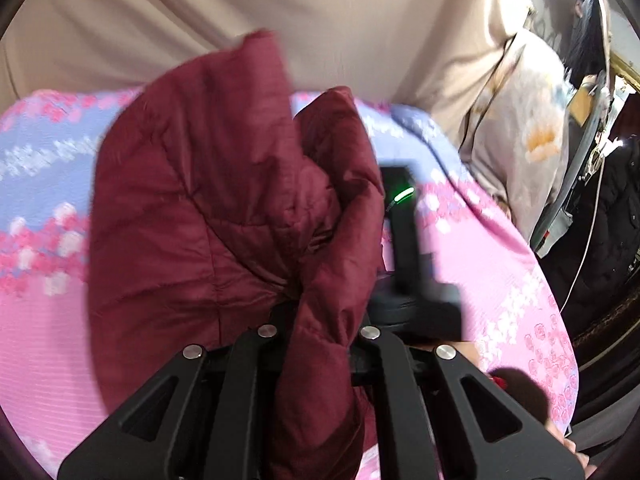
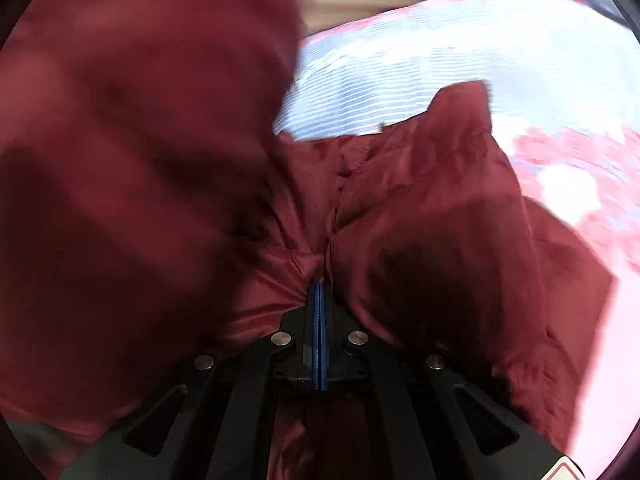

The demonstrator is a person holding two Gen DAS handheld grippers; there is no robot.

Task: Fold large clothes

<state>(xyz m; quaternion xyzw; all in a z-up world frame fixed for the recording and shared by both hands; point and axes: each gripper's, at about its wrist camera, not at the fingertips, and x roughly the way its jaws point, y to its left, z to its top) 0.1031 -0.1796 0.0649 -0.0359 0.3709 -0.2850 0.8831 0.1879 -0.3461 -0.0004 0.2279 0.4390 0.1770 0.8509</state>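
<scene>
In the left wrist view, a pink and lavender floral bedspread [image 1: 48,184] ran from nine o'clock across to four o'clock, with beige fabric [image 1: 320,20] filling the twelve o'clock area behind it. At the centre, the maroon quilted jacket [image 1: 192,208] was bunched and lifted clear of the bedspread, one fold of it dropping down through the left gripper [image 1: 316,320], whose fingers were clamped together on that fold. Just right of the jacket, at about three o'clock from it, a black device with a green light [image 1: 402,196] showed, blurred. A person in a pale printed garment [image 1: 520,140] stood at two o'clock beside the bed. In the right wrist view, the same jacket [image 2: 140,160] filled nine o'clock through the centre, and the right gripper [image 2: 319,292] had its blue-padded fingers pressed shut on a pinch of the maroon cloth at six o'clock, with the bedspread [image 2: 460,64] visible toward one o'clock.
</scene>
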